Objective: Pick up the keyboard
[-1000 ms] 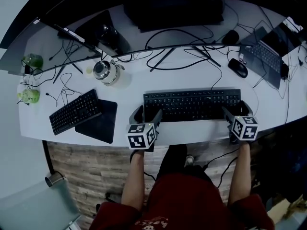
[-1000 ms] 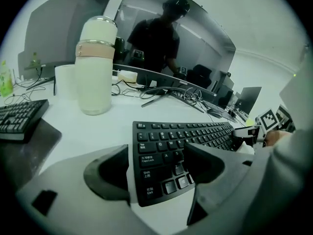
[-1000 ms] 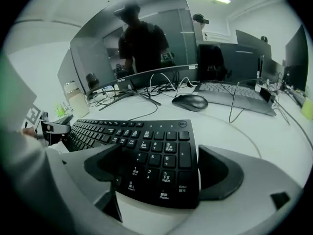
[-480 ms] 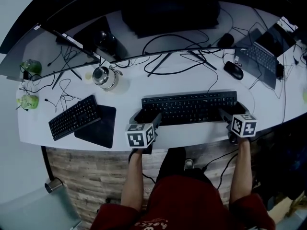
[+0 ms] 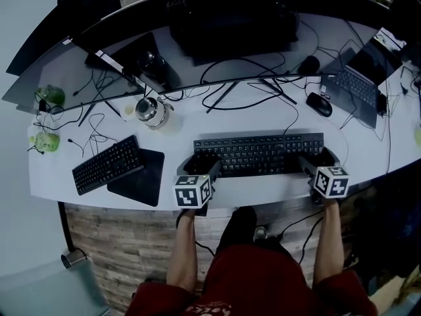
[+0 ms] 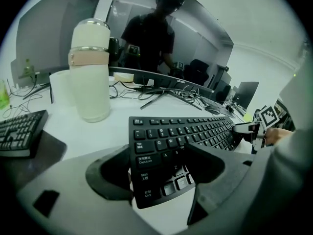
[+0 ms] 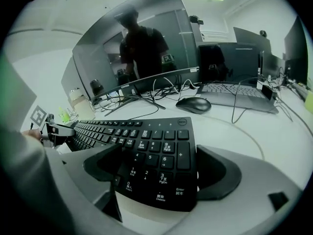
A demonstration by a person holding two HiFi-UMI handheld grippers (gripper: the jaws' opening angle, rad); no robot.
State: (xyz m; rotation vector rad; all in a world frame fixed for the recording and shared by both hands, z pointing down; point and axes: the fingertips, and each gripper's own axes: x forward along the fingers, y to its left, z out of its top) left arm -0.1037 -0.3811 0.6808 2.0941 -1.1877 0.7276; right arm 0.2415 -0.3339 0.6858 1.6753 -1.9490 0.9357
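A black full-size keyboard (image 5: pixel 258 154) lies lengthwise near the front of the white desk (image 5: pixel 263 193). My left gripper (image 5: pixel 200 166) holds its left end: in the left gripper view (image 6: pixel 161 165) one jaw presses the keyboard's (image 6: pixel 181 133) outer edge and the other lies over the letter keys. My right gripper (image 5: pixel 314 163) holds the number-pad end; in the right gripper view (image 7: pixel 156 173) the jaws stand either side of the keyboard (image 7: pixel 146 151). The near edge looks slightly raised off the desk.
A second, smaller keyboard (image 5: pixel 107 164) and a dark mouse pad (image 5: pixel 138 176) lie at the left. A white tumbler (image 6: pixel 90 72) stands behind. A mouse (image 5: pixel 319 104), a laptop (image 5: pixel 358 84) and loose cables (image 5: pixel 243 91) sit beyond, under a curved monitor (image 5: pixel 223 18).
Both grippers stay at the keyboard's two ends. Keyboard and grippers sit a little lower in the head view, whose framing has shifted.
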